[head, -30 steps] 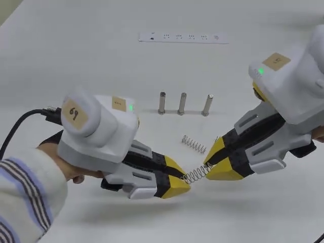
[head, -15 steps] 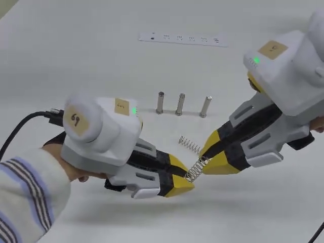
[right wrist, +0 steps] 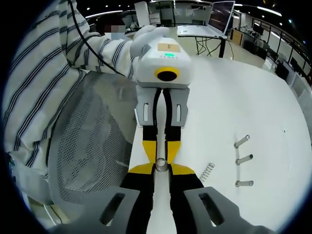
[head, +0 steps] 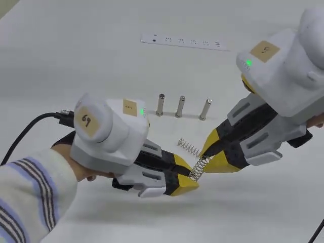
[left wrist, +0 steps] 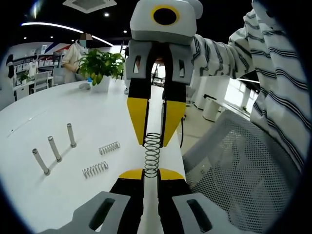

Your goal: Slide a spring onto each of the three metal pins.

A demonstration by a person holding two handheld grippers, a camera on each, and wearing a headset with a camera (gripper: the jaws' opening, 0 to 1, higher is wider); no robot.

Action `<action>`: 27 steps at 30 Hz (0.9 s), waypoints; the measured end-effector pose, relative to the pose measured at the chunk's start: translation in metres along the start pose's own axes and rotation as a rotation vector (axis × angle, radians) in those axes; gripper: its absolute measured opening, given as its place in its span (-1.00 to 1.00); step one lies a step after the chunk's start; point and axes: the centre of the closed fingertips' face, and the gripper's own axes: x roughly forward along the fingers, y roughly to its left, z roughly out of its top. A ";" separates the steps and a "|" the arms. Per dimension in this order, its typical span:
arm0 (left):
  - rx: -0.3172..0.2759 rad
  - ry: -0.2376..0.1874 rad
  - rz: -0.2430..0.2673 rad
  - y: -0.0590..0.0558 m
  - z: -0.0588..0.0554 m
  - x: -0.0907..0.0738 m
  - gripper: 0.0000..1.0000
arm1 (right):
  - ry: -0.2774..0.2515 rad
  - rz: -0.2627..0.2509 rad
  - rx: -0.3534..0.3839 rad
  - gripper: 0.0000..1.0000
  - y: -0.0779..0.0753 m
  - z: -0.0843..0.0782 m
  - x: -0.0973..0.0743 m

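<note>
The left gripper and right gripper each pinch narrowly on opposite ends of one coiled steel spring, held above the white table. Beyond stand three upright metal pins, with a loose spring near them and a white power strip farther off. A second loose spring lies nearby. The held spring's ends are buried between the jaws.

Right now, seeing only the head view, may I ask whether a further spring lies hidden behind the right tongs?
Observer: Yes. The left gripper view shows two loose springs on the table, a nearer spring and a farther spring.
Operator: Thank you. And how is the one being held seated?
Observer: The right gripper view looks down its bore: the held spring has its end coil centred between the jaws of the right tongs.
</note>
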 end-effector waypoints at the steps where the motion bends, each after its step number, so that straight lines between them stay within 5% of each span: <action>1: 0.000 0.000 0.002 0.000 0.000 0.000 -0.97 | 0.001 -0.002 0.001 -0.84 -0.001 0.000 0.000; 27: 0.016 -0.023 0.052 0.003 0.012 -0.006 -0.96 | 0.103 0.021 -0.097 -0.81 -0.006 -0.001 0.012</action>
